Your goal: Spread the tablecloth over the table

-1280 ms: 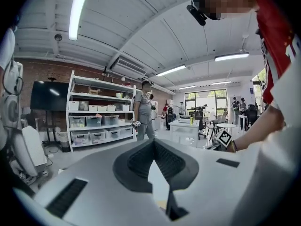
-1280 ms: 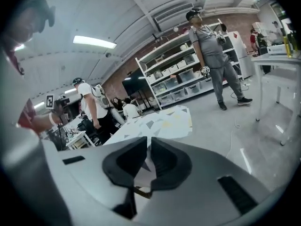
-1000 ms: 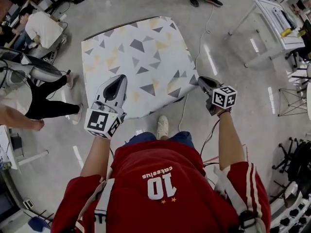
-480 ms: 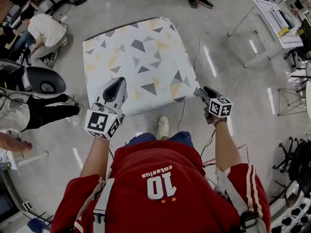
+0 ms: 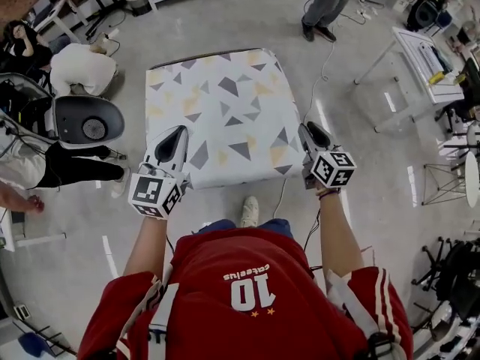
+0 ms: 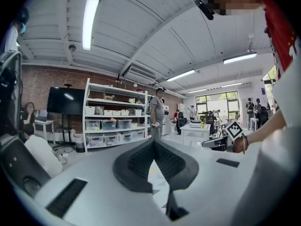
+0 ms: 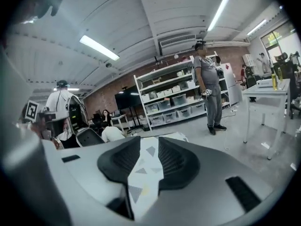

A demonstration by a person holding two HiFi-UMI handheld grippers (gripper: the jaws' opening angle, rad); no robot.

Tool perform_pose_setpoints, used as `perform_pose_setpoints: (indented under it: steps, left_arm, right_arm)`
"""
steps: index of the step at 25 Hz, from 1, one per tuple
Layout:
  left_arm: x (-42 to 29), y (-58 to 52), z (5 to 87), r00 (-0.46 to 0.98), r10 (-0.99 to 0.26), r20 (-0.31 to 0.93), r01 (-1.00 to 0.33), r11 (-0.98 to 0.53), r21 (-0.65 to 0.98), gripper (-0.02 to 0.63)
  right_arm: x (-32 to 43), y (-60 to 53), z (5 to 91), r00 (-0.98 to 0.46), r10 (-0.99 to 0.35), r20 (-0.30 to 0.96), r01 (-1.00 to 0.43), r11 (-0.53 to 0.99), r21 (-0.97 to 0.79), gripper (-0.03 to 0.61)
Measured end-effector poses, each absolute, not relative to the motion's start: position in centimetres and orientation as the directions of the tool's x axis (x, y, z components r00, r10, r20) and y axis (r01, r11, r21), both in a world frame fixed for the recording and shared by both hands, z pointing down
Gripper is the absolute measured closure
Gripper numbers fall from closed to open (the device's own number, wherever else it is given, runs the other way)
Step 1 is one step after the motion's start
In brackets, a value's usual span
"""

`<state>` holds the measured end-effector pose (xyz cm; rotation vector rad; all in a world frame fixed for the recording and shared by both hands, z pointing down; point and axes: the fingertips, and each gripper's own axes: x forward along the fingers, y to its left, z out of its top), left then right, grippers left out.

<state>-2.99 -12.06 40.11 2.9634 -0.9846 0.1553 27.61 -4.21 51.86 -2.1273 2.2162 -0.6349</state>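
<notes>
A white metal shelf rack (image 6: 113, 121) in the left gripper view carries rows of pale plastic storage boxes (image 6: 109, 125); what lies in them cannot be made out.

The white tablecloth printed with grey and yellow triangles (image 5: 225, 111) lies flat over the square table, whose dark far edge (image 5: 196, 57) just shows beyond the cloth; its near edge hangs in front of the person.

The left gripper (image 5: 177, 133) sits over the near left corner of the cloth, its ribbed black fingers (image 6: 141, 161) closed tip to tip; nothing can be seen pinched between the tips.

The right gripper (image 5: 309, 130) is at the near right corner; its jaws have just been opening and then drawing in slightly; its fingers (image 7: 176, 161) stand apart, the patterned cloth showing in the gap, and the pads do not press on it.
</notes>
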Motion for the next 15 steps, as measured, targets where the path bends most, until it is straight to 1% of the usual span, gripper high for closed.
perform_pose_setpoints:
  steps: [5, 10, 15]
  left_arm:
    - [-8.1, -13.3, 37.7, 0.737, -0.672, 0.074, -0.673, -0.739, -0.003, 0.607]
    - [-12.3, -13.5, 34.4, 0.688, -0.724, 0.046, -0.724, -0.689, -0.018, 0.607]
    - [-14.6, -13.4, 31.1, 0.665, -0.747, 0.006, -0.746, -0.665, -0.035, 0.607]
  right_arm:
    - [23.3, -5.3, 46.3, -0.074, -0.978, 0.194, -0.954, 0.013, -0.299, 0.453]
    - [18.7, -5.0, 39.7, -0.081, -0.992, 0.099, -0.964, 0.053, -0.26, 0.482]
    - [14.5, -5.3, 34.2, -0.116, -0.992, 0.053, -0.969, 0.101, -0.224, 0.519]
